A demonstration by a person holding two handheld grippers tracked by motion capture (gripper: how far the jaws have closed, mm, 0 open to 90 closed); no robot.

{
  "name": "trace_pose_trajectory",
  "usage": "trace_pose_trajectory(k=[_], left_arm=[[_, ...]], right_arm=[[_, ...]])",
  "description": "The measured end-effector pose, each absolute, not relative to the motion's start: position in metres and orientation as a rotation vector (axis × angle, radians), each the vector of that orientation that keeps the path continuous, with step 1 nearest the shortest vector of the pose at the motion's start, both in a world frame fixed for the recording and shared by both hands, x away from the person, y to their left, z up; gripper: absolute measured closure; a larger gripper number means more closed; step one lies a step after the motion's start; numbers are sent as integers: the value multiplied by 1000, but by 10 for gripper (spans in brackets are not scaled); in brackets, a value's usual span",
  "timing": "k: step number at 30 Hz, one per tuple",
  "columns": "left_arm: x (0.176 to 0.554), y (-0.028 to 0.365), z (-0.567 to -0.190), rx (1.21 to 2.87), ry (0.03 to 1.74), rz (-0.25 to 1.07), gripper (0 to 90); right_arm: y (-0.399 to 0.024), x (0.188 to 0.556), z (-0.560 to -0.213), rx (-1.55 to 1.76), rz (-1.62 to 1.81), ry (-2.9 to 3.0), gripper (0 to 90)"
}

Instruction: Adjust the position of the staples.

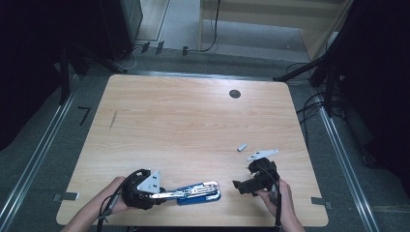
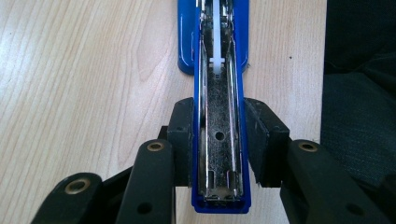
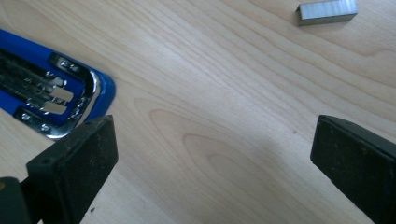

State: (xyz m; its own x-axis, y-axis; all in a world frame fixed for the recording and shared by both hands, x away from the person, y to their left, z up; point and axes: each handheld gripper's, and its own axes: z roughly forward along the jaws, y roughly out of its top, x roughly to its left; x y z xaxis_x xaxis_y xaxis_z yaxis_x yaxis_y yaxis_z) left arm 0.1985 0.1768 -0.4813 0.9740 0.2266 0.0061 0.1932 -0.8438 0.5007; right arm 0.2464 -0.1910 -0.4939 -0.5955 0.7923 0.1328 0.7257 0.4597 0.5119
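Stapler (image 1: pixel 198 192), blue and opened flat with its chrome magazine exposed, lies at the near edge of the wooden table (image 1: pixel 183 121), its rear end clamped between the jaws of the left gripper (image 1: pixel 162 194). The right gripper (image 1: pixel 238 186) hovers just beyond the stapler's front end, jaws wide apart and holding nothing. A strip of staples (image 1: pixel 241 147) rests on the table, a little farther out on the right. Loading appears to be the step in hand: the right gripper would do well to pinch the strip by its long sides, keep it level, and line it up with the magazine channel (image 2: pixel 219 135) while the left holds the body steady.
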Motion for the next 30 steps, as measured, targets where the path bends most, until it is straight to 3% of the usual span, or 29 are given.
trace_pose_trajectory(k=[9, 11, 20, 30], left_arm=[[198, 177, -482, 2604, 301, 83, 668], [199, 177, -482, 2606, 296, 84, 669], [200, 177, -485, 2610, 295, 72, 669], [200, 177, -484, 2615, 292, 84, 669]], right_arm=[[-194, 269, -499, 1413, 754, 2512, 16], [-197, 279, -499, 1446, 744, 2464, 82], [-196, 305, -498, 1511, 734, 2387, 81], [-183, 335, -504, 1550, 648, 2294, 222]])
